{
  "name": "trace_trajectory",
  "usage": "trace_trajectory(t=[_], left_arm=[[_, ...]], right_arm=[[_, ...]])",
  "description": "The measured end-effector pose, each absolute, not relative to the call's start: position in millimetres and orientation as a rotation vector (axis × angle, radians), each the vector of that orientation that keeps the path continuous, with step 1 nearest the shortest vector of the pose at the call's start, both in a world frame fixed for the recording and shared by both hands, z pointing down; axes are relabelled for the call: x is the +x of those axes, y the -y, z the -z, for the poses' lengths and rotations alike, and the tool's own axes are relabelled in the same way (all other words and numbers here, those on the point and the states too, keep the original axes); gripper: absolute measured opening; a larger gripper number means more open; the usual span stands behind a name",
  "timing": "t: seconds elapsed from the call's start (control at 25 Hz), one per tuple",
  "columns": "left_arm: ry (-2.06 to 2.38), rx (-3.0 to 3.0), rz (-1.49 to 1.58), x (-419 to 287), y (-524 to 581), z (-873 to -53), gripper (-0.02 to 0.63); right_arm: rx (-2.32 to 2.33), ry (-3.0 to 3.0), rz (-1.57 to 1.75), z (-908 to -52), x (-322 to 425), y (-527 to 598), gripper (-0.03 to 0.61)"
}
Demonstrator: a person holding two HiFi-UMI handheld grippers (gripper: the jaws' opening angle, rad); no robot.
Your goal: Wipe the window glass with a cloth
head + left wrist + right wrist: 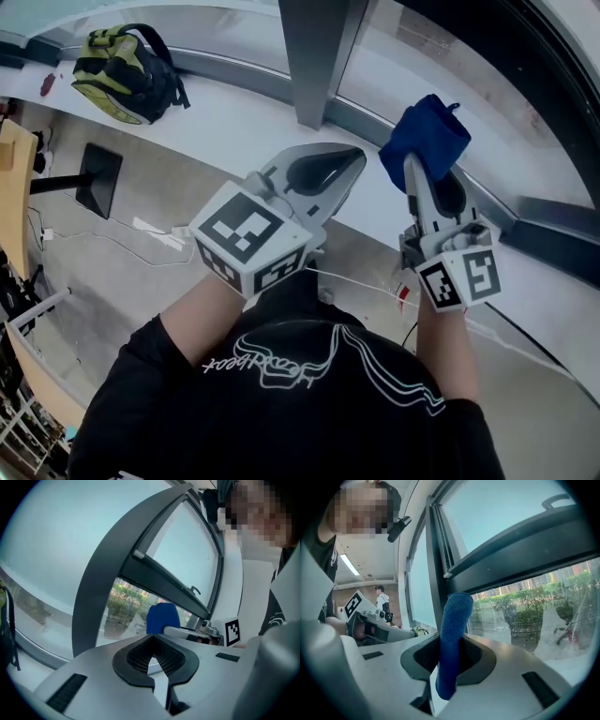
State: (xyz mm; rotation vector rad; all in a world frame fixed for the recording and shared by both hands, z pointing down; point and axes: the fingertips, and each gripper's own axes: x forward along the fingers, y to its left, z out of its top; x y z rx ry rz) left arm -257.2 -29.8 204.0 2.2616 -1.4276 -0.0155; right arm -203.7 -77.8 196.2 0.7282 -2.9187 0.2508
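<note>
Right gripper (424,173) jaws pinch the cloth (427,136), left gripper (345,161) jaws closed and empty; best press it flat to the glass (450,52), upper right, and sweep evenly.

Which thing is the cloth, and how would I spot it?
Find the grey upright window post. Just right of it in the head view, the right gripper is shut on a bunched blue fleecy cloth, by the window glass. Nothing else there is blue.
</note>
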Motion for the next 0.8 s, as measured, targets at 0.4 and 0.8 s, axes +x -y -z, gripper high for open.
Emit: trace_trajectory(t=[0.4, 0.8], left_arm=[[1.371, 2.181, 0.110, -286, 57, -229, 0.006], [1.346, 2.119, 0.122, -299, 51, -252, 0.006]], right_arm=[[0.778, 2.916, 0.003, -202, -275, 148, 0.067], [0.795, 2.956, 0.208, -186, -326, 186, 0.067]])
